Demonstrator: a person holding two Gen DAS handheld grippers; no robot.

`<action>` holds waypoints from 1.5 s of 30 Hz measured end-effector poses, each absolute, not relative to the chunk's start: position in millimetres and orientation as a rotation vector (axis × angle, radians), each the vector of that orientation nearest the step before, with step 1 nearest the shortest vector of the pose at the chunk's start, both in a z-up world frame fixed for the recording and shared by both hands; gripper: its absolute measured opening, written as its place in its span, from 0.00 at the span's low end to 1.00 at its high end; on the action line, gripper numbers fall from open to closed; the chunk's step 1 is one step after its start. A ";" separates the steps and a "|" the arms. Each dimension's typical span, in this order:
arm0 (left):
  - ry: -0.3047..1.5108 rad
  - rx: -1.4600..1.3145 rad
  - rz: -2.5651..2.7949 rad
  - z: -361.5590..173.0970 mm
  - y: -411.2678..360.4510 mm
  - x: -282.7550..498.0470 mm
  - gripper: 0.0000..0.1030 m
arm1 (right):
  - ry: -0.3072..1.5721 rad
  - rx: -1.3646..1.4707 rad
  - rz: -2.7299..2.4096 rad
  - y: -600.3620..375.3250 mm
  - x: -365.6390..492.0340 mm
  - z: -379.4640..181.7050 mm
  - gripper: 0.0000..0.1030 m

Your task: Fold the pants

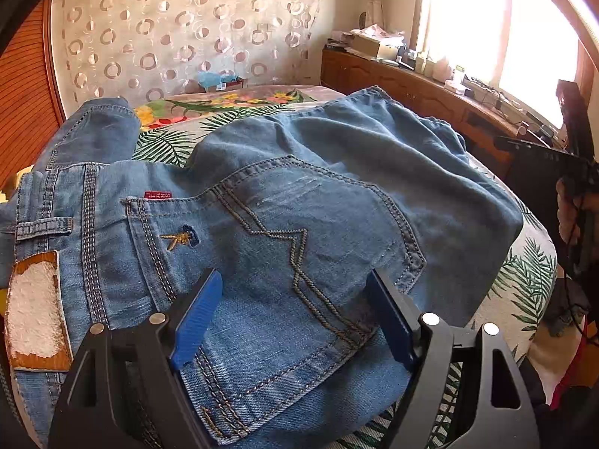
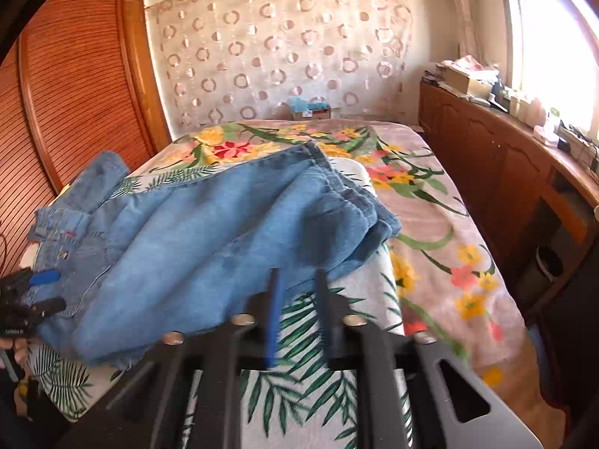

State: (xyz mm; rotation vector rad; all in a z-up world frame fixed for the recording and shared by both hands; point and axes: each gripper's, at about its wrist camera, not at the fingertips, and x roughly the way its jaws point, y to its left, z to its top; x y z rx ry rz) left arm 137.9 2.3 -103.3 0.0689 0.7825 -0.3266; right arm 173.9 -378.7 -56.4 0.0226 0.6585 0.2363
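The pants [image 1: 284, 224] are light blue denim, lying on a bed [image 2: 441, 232] with the seat side up and the legs thrown across in loose folds. Directly ahead of the left tool [image 1: 292, 292] sits a back pocket [image 1: 299, 247] with heavy zigzag topstitching, a small gold embroidered figure and a red woven tag at its upper edge. To the left of that tool a leather waist patch [image 1: 35, 310] shows, its face worn to a chalky white, with a belt loop just above it. The left tool stands wide open, its blue ribbed pads on either side of the pocket, gripping nothing.

The right tool [image 2: 297, 280] is parted by a narrow gap with nothing between its pads; its tips sit just at the near edge of the folded leg, and the frames do not show whether they touch the cloth. It is blurred.

The waistband runs out of the left wrist view at the left edge, and the pants' lower part is hidden beneath the left tool. The hems [image 2: 337, 172] lie bunched beyond the right tool. The bed carries a flower-printed blanket, with a palm-leaf sheet [image 2: 307, 393] beneath the denim.
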 end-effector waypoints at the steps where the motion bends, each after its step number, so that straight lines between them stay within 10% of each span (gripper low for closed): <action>1: 0.779 0.072 -0.324 -104.6 1.8 137.4 0.78 | 0.659 0.023 0.228 -380.0 176.0 -56.6 0.39; 22: 0.758 0.054 -0.318 -109.6 6.7 133.8 0.78 | 0.804 0.071 0.141 -377.3 239.0 -67.2 0.39; 27: 0.751 0.065 -0.304 -107.6 7.5 132.5 0.78 | 0.812 0.089 0.161 -374.8 236.3 -59.1 0.04; 45: 0.644 0.049 -0.223 -44.9 64.7 96.8 0.78 | 0.649 -0.090 0.566 -220.7 148.8 42.8 0.02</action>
